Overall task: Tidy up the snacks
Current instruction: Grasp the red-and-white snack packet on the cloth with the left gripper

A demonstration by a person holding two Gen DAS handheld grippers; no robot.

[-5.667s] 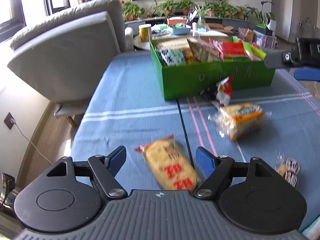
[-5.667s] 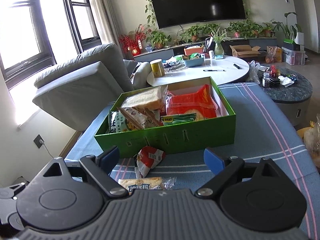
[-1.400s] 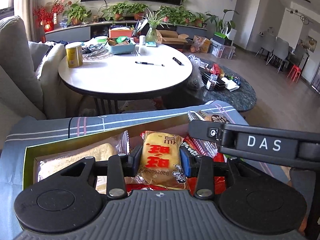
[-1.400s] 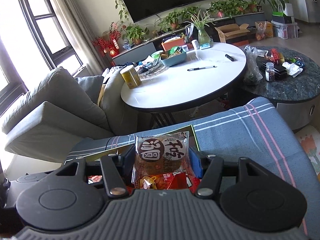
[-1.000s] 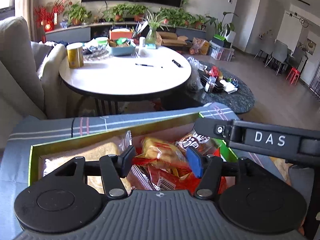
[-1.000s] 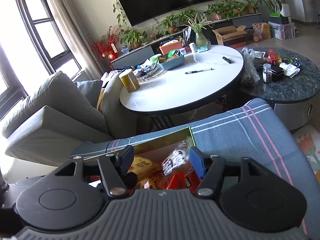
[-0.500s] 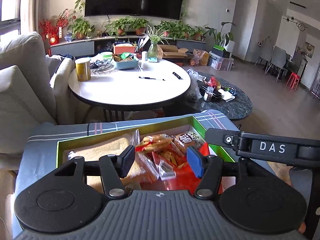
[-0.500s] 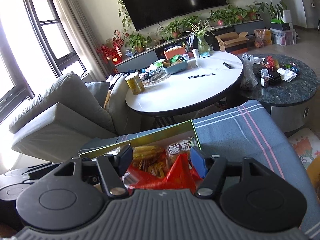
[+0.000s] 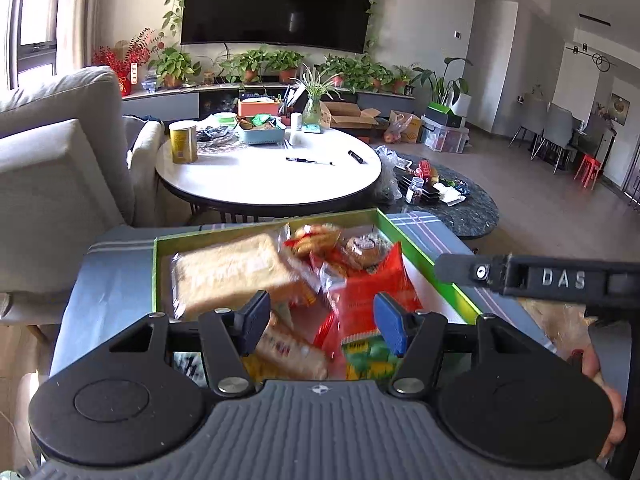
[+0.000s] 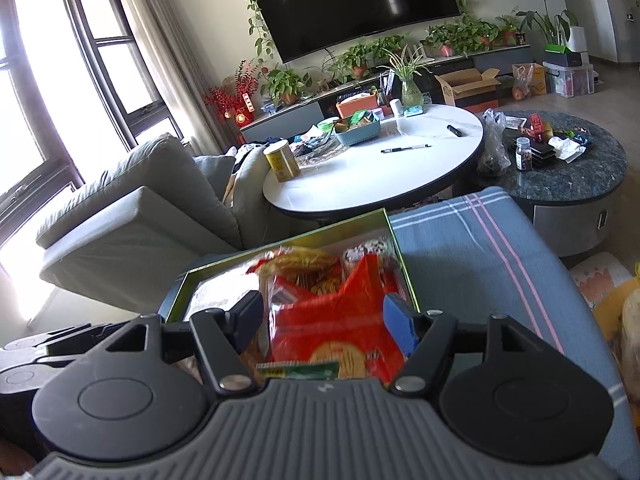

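Right now the green box (image 9: 428,258) sits on the blue striped cloth (image 10: 472,248) that covers the table, packed with snacks: a pale bread loaf pack (image 9: 228,276) at its left, a red crinkly bag (image 9: 372,292) toward the right, a round brown cake in clear wrap (image 9: 362,248) near the far corner, and a green-and-yellow packet (image 9: 370,356) at the near edge. Above the near side of the box hangs the left gripper (image 9: 318,318), its blue-padded fingers apart with nothing between them; the snacks lie below, untouched by the pads. Beside it, the right gripper (image 10: 326,320) hovers over the red bag, and its fingers also stand apart and empty. In the left wrist view the right tool's black bar reaches in from the right, and part of a hand (image 9: 600,384) shows at that edge. Beyond the box stands a round white table (image 9: 264,176) with a yellow tin (image 9: 183,142), a pen (image 9: 309,161) and a blue basket (image 9: 262,134). A grey sofa (image 10: 132,208) is to the left, and a wall television (image 9: 278,2) hangs above a row of potted plants (image 9: 280,66).
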